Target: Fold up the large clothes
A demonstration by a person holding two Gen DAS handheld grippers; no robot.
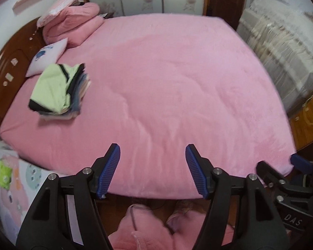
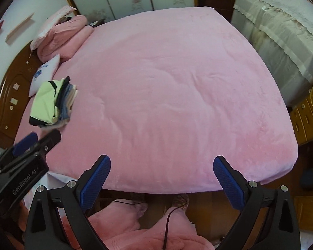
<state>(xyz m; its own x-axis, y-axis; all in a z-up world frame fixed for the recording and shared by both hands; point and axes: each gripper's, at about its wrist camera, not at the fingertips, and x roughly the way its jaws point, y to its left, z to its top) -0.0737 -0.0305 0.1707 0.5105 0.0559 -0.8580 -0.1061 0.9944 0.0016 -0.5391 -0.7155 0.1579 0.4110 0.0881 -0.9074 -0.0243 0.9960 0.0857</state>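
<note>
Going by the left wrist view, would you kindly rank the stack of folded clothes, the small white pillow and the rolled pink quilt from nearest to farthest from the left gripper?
From the left gripper:
1. Stack of folded clothes, on the bed's left side, nearest.
2. Small white pillow, just behind the stack, against the headboard.
3. Rolled pink quilt, in the far left corner, farthest.

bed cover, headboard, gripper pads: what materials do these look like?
Bed cover: likely plush fleece, matte, with soft nap and shallow wrinkles.
Headboard: looks like varnished wood, glossy reddish-brown, carved panels with small pale inlays.
Left gripper and right gripper pads: blue ribbed surface, probably rubber or plastic, on black, seemingly plastic fingers.
</note>
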